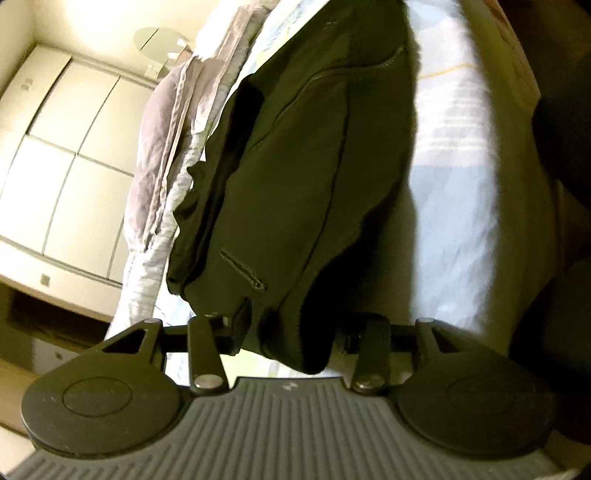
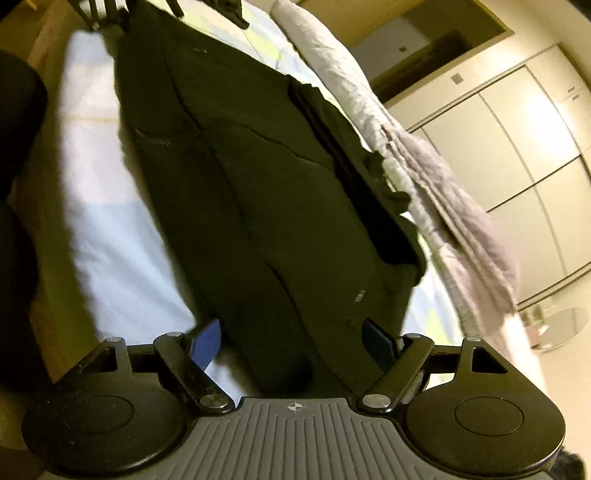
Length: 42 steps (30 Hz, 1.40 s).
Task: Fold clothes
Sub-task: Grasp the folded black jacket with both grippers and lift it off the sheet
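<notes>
A dark green jacket (image 1: 295,166) with a zip pocket lies stretched along the bed. In the left wrist view my left gripper (image 1: 291,328) is shut on one end of it, and the cloth bunches between the fingers. In the right wrist view the jacket (image 2: 258,203) runs away from me. My right gripper (image 2: 295,339) has its fingers wide apart on either side of the other end, with the blue pad (image 2: 205,345) on the left and the dark pad (image 2: 378,338) on the right. The left gripper (image 2: 107,14) shows at the far end.
The bed sheet (image 1: 450,203) is pale blue and white. A crumpled grey duvet (image 1: 162,147) lies along the far side of the bed (image 2: 424,166). White wardrobe doors (image 2: 517,155) stand beyond. My dark legs (image 2: 18,184) are at the bed's near edge.
</notes>
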### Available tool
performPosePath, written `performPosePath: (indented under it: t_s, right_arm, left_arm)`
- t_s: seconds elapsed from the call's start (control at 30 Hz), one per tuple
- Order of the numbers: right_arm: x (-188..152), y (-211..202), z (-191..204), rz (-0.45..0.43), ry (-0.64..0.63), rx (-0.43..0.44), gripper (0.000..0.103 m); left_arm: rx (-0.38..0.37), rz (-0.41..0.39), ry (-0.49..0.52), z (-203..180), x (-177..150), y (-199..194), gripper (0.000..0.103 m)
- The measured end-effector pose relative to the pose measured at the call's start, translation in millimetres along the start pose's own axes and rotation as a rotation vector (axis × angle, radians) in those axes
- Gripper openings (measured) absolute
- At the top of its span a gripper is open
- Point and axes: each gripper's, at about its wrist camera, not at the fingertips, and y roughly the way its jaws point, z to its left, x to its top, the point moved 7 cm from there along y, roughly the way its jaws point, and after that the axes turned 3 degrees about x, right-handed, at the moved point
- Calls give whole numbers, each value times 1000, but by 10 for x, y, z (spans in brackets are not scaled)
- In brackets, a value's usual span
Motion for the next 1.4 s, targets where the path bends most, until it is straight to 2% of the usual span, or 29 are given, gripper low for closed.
performPosePath:
  t_s: [0.13, 0.2, 0.27, 0.33, 0.4, 0.5, 0.6, 0.7, 0.73, 0.77, 0.8, 0.83, 0.9, 1.0, 1.1, 1.3, 1.4]
  right_arm:
    - [91, 50, 95, -31, -37, -30, 79]
    - [137, 75, 142, -46, -56, -46, 79]
    - [140, 105, 146, -49, -80, -69, 79]
    - [36, 155, 66, -18, -125, -116, 79]
    - [-144, 205, -82, 21, -110, -152, 79]
    - [-243, 233, -184, 52, -91, -194, 79]
    - [-218, 229, -73, 43, -152, -180, 63]
    - [-298, 237, -108, 55, -137, -167, 62]
    - [-338, 236, -152, 61, -117, -169, 57]
    - [-383, 252, -206, 80, -101, -166, 48]
    - [-431, 274, -264, 105, -88, -161, 23]
    - [-445, 275, -306, 111, -82, -155, 13]
    - [-435, 261, -382, 111, -74, -147, 12]
    - [-364, 203, -495, 112, -44, -152, 5]
    - [-270, 129, -608, 107, -6, -168, 4]
    - [-81, -374, -635, 84, -9, -200, 3]
    - [31, -712, -533, 59, -8, -222, 3]
  left_arm:
    - [26, -14, 61, -69, 76, 32, 39]
    - [16, -12, 61, -57, 91, 66, 35]
    - [9, -1, 24, 16, 84, 82, 17]
    - [3, 7, -42, 128, 58, 64, 14]
    - [-24, 14, -117, 227, 48, 46, 14]
    - [-37, 17, -158, 259, 70, 46, 13]
    - [-49, 24, -166, 250, 68, 51, 13]
    - [-73, 27, -231, 373, 35, 36, 12]
    - [-78, 27, -256, 440, 28, 35, 11]
    - [-80, 26, -278, 519, 29, 42, 11]
    - [-81, 24, -295, 591, 33, 47, 11]
    - [-80, 22, -308, 658, 42, 50, 11]
    - [-79, 16, -313, 753, 72, 43, 10]
    - [-90, 14, -322, 825, 84, 13, 9]
    - [-79, 19, -343, 894, 49, -86, 8]
    - [-3, -21, -355, 1015, 42, -667, 6]
    - [3, -34, -360, 957, 21, -1076, 6]
